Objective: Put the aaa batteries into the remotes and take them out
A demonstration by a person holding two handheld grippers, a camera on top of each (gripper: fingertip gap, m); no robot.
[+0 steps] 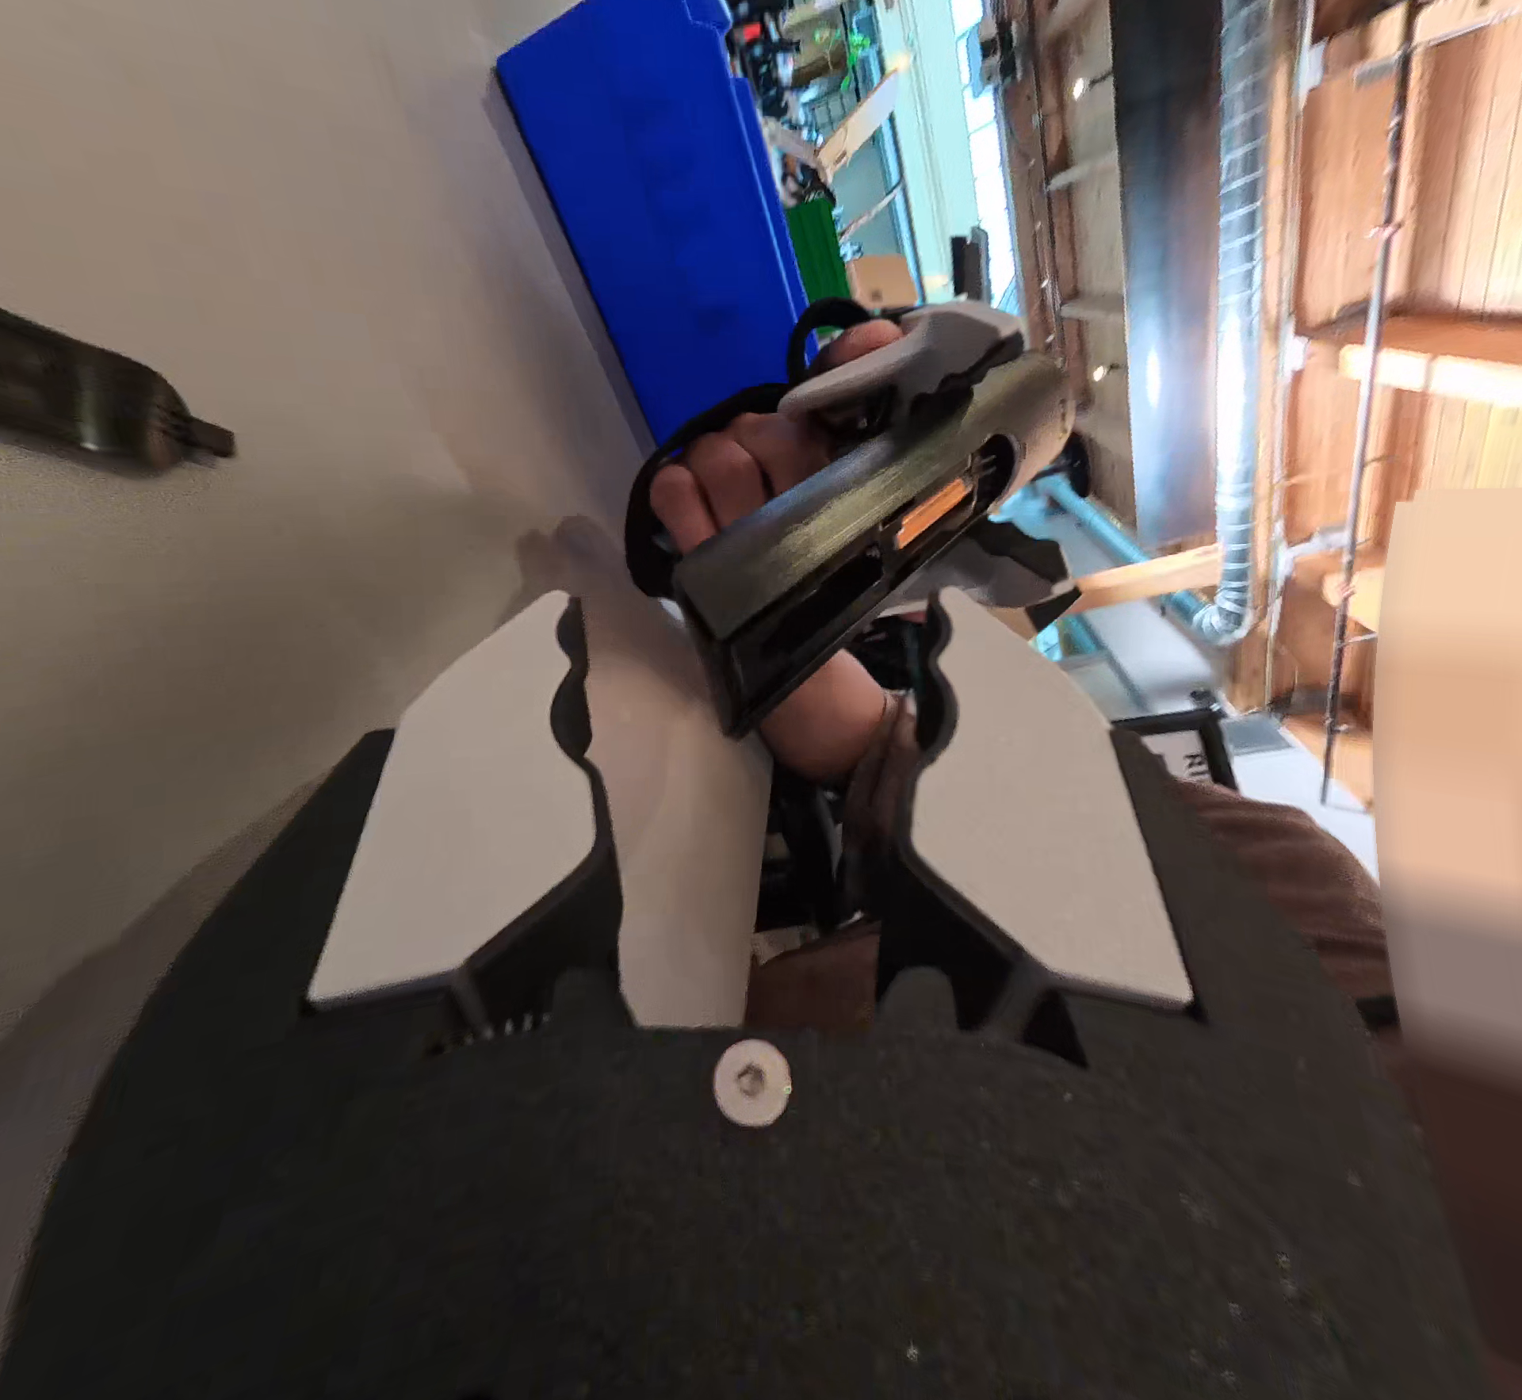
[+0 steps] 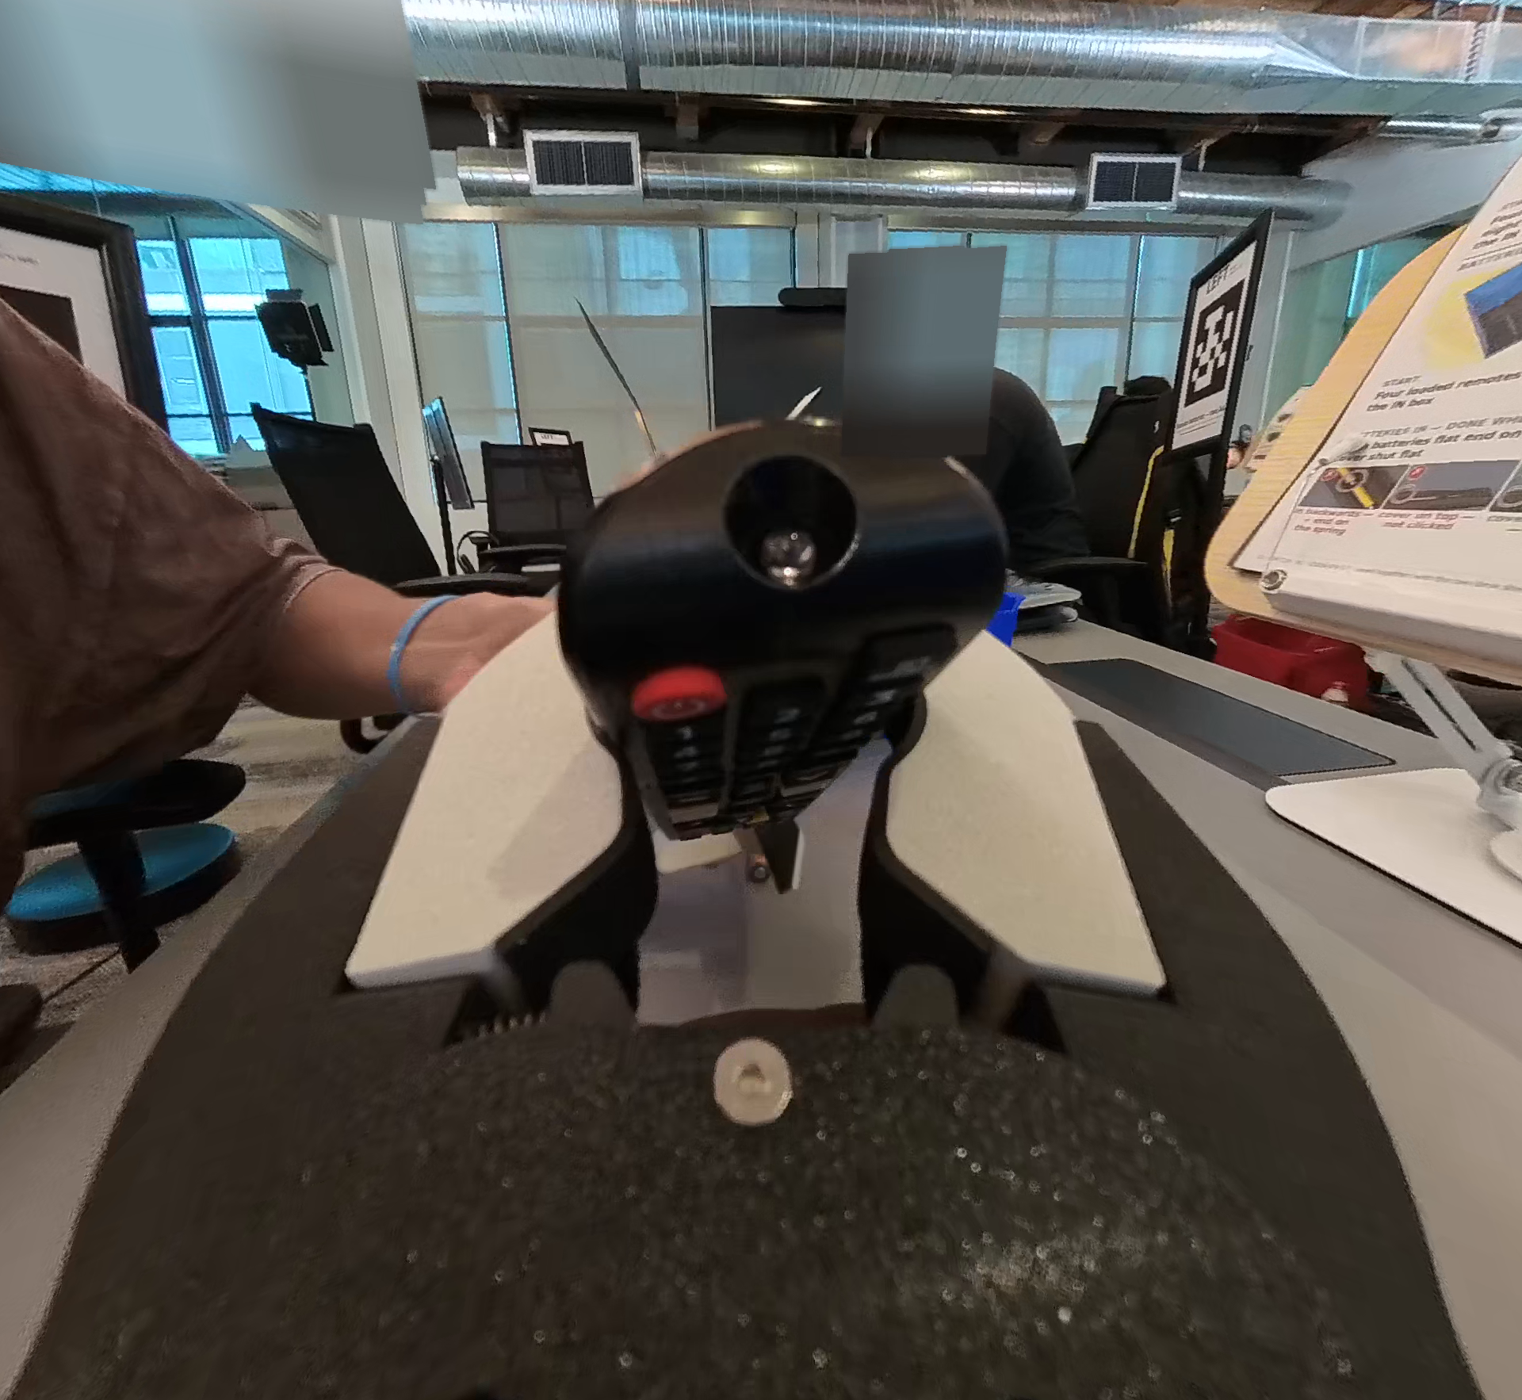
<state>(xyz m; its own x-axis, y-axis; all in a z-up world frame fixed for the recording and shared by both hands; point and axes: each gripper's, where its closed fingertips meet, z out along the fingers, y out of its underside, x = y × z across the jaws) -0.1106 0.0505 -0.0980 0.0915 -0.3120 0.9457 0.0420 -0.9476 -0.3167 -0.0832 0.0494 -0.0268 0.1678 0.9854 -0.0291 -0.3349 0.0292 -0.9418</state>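
Glossy black plastic remote [image 2: 782,619]; smooth blue plastic bin [image 1: 651,207]; ribbed shiny metal duct [image 2: 824,26].

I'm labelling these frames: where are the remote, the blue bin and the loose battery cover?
remote [image 2: 782,619]: right wrist view, its black front end.
blue bin [image 1: 651,207]: left wrist view, its side wall.
battery cover [image 1: 107,397]: left wrist view, its middle.
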